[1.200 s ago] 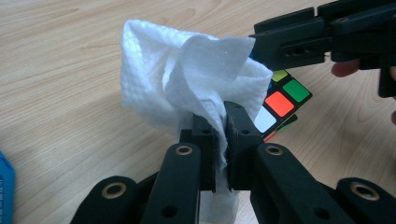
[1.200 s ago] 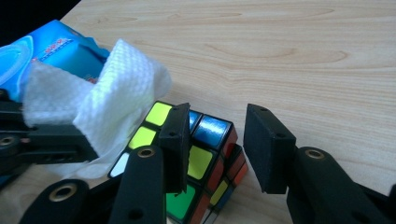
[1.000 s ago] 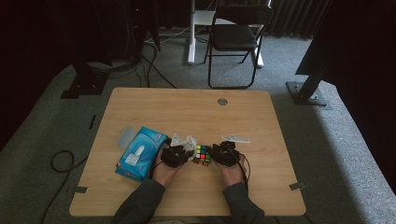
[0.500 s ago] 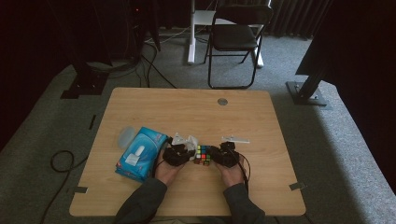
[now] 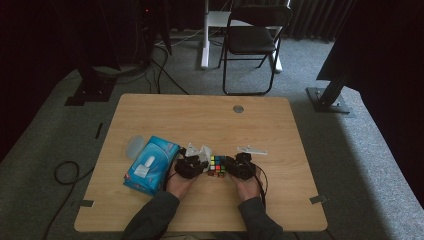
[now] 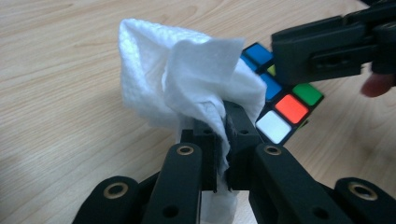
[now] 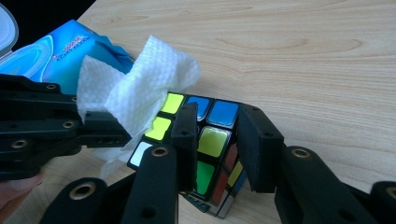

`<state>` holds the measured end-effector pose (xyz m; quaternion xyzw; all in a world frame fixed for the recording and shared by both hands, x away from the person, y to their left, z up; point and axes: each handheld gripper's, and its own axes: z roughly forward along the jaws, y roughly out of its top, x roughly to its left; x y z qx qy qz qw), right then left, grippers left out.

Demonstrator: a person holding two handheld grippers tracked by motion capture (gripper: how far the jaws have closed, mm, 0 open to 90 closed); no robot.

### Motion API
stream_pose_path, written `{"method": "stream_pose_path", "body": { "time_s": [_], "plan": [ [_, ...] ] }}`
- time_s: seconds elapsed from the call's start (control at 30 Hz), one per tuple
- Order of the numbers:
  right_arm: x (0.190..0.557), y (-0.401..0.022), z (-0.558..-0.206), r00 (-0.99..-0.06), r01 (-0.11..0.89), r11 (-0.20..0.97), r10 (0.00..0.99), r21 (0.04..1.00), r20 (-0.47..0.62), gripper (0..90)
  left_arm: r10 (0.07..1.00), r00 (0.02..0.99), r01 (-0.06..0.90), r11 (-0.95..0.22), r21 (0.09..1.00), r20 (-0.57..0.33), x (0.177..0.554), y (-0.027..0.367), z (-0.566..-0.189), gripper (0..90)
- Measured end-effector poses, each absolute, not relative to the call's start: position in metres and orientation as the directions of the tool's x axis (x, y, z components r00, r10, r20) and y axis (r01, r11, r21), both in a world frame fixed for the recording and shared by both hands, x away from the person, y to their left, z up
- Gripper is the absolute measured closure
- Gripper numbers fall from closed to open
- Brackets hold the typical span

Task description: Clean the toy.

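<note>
A scrambled colour cube rests on the wooden table near its front edge. My right gripper is shut on it, with a jaw pressed on each side. Those jaws have just been closing with the cube between them. A crumpled white wipe is pinched in my left gripper, which is shut on it. The wipe lies against the cube's upper left corner. In the high view the two grippers face each other, left and right, with the cube between them.
A blue pack of wet wipes lies just left of my left hand, its clear lid flipped open. A round grommet sits at the table's far side. A folding chair stands beyond the table.
</note>
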<state>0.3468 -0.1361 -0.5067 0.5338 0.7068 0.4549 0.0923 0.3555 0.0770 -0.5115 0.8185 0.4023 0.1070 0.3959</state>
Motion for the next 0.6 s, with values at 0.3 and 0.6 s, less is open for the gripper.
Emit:
{"method": "stream_pose_path", "body": {
  "time_s": [0.3,0.6],
  "plan": [
    [0.347,-0.136,-0.507,-0.411,0.667,0.015,0.841,0.745,0.351,69.6,0.751,0.649,0.606,-0.411,0.681,-0.124,0.355,0.071,-0.537,86.1],
    [0.349,-0.136,-0.507,-0.415,0.67,0.016,0.837,0.743,0.356,69.5,0.752,0.644,0.614,-0.398,0.681,-0.14,0.356,0.073,-0.537,84.7]
  ]
}}
